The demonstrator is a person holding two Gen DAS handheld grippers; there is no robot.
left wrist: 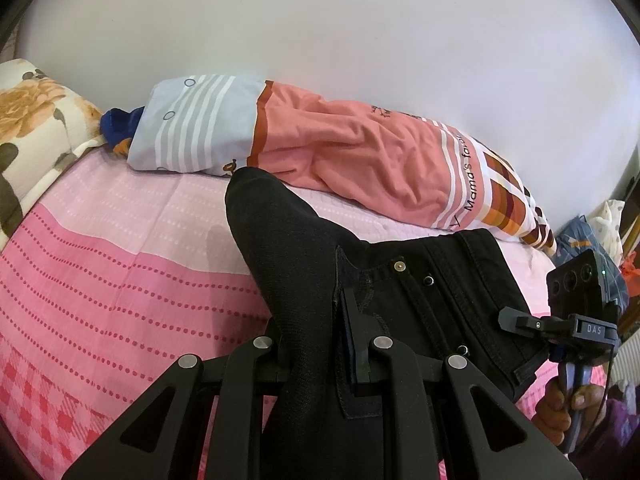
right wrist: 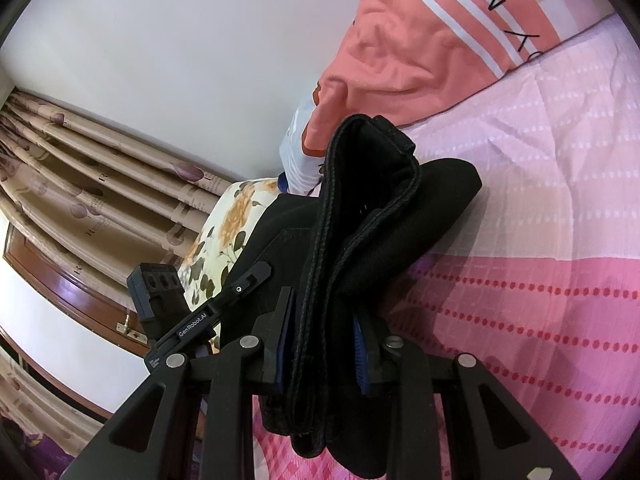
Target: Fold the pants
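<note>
Left wrist view first: at the far left a floral pillow [left wrist: 28, 120] leans at the edge of the pink bedsheet [left wrist: 120, 248], and a salmon and striped blanket [left wrist: 340, 152] lies bundled along the white wall across the upper middle. The black pants [left wrist: 288, 248] hang and drape from the lower centre up toward the middle of the frame, a folded end rising to just below the blanket. The left gripper [left wrist: 320, 360] at the bottom centre has its jaws pinched tight on a thin layer of the fabric near the seam. Further right the waistband with its rivets shows, and at the right edge a hand [left wrist: 560, 408] holds the right gripper [left wrist: 516, 320], which bites the waistband edge. In the right wrist view the curtain [right wrist: 80, 168] fills the left, the other device sits at lower left, and in the centre the right gripper [right wrist: 320, 344] clamps a thick bunch of doubled waistband, the pants [right wrist: 360, 220] standing up from its pads over the bedsheet [right wrist: 540, 200] at the right. Judging from this, the garment is held lifted at two points, partway through a fold with both holds set. The next move likely calls for carrying the two grips together or laying the cloth flat on the sheet, keeping layers aligned so the thick bundle does not slip.
</note>
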